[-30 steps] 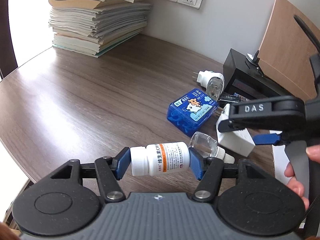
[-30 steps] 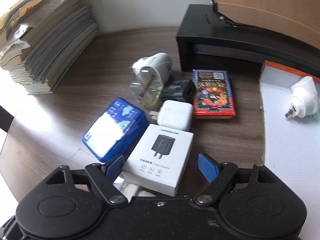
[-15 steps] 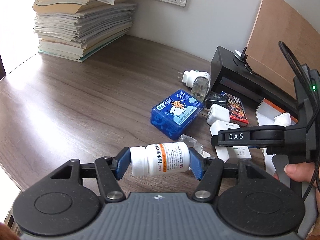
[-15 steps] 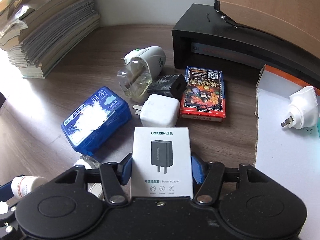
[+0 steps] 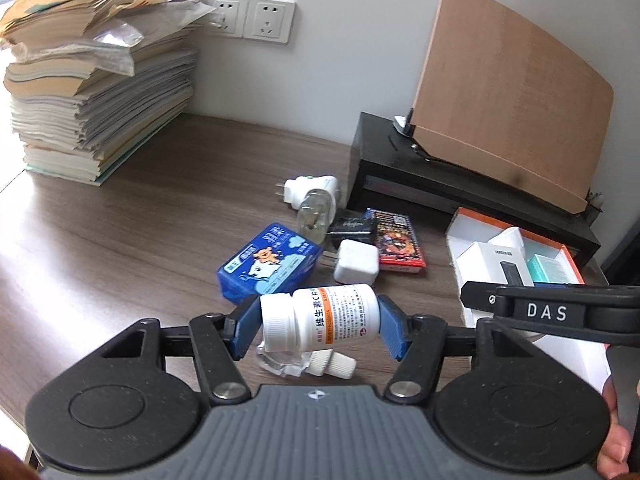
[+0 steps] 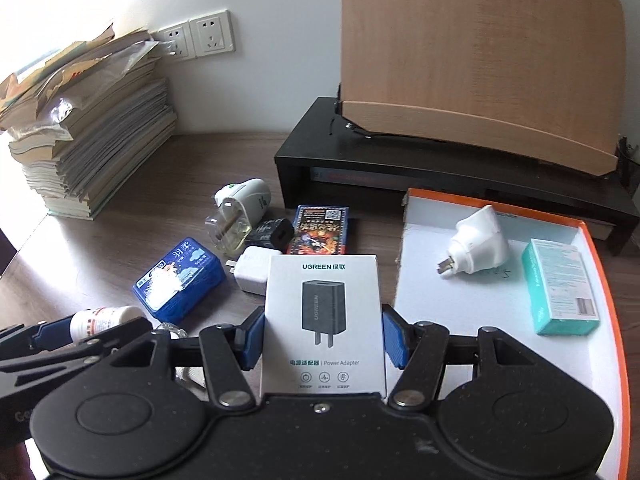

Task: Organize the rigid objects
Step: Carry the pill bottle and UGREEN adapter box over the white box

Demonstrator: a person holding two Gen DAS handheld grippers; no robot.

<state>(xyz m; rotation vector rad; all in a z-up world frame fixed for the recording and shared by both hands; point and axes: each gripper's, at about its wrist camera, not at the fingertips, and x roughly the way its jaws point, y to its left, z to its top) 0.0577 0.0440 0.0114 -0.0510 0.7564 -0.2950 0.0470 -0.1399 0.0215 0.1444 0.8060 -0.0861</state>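
Note:
My left gripper (image 5: 318, 326) is shut on a white pill bottle (image 5: 320, 322), held sideways above the wooden desk. My right gripper (image 6: 323, 340) is shut on a white UGREEN power adapter box (image 6: 322, 320), held up left of the orange-rimmed white tray (image 6: 424, 280). The tray holds a white plug (image 6: 476, 246) and a teal box (image 6: 560, 286). On the desk lie a blue box (image 5: 270, 266), a white charger (image 5: 356, 262), a black charger (image 5: 352, 226), a card deck (image 5: 396, 242), a plug-in bottle device (image 5: 312, 202) and a clear dropper bottle (image 5: 308, 362).
A tall stack of papers (image 5: 96, 96) stands at the back left. A black riser (image 5: 440, 184) with a wooden board (image 5: 512, 92) stands at the back right. Wall sockets (image 5: 252, 20) are behind.
My right gripper closed on the adapter box and lifted it toward the tray. My left gripper with the pill bottle rose and pulled back.

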